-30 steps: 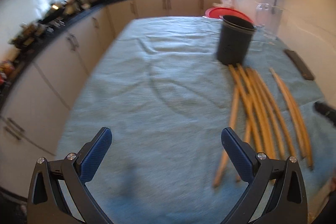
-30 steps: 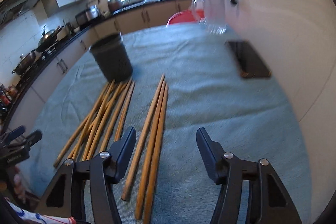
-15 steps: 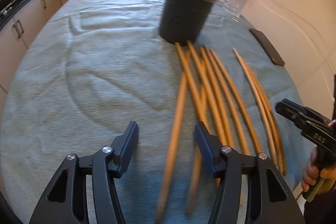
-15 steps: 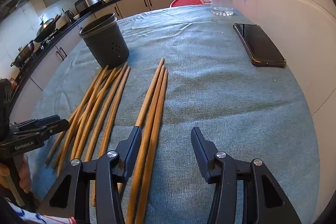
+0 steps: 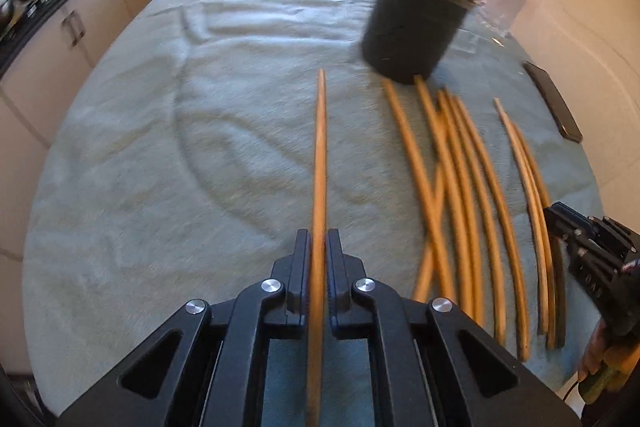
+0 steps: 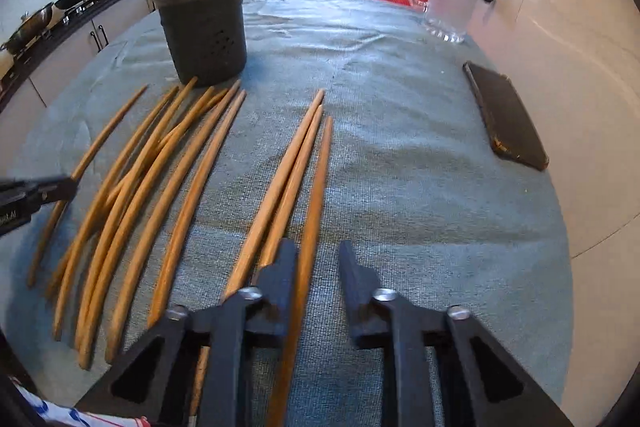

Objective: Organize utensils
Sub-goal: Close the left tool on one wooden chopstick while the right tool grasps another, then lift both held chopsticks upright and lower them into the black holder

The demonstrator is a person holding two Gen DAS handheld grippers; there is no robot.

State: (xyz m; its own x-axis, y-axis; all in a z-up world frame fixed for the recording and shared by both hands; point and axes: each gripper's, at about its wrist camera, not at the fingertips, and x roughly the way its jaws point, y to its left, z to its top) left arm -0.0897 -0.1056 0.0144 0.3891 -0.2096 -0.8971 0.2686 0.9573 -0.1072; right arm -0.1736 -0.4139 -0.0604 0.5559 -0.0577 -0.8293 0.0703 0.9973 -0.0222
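A: On the worktop (image 6: 400,155), toward its left edge, how far has the sorting got?

B: Barely begun, by the look of it. The black holder (image 6: 204,31) stands near the far left corner, and nothing shows above its rim; its inside cannot be seen. Most chopsticks lie loose in a fan (image 6: 152,179) in front of it, some crossing, with three more (image 6: 296,167) apart toward the middle.

A: And the left claw (image 5: 319,259)?

B: Pressed together on one chopstick (image 5: 320,155), which runs straight out between its jaws, the tip pointing toward the far edge, left of the holder. Whether it is lifted off the cloth cannot be told.

A: The right claw (image 6: 318,267)?

B: Spread, held low and level near the front edge, straddling the rightmost of the three chopsticks, not yet pinching it. Nearly all the sticks remain to be stowed.
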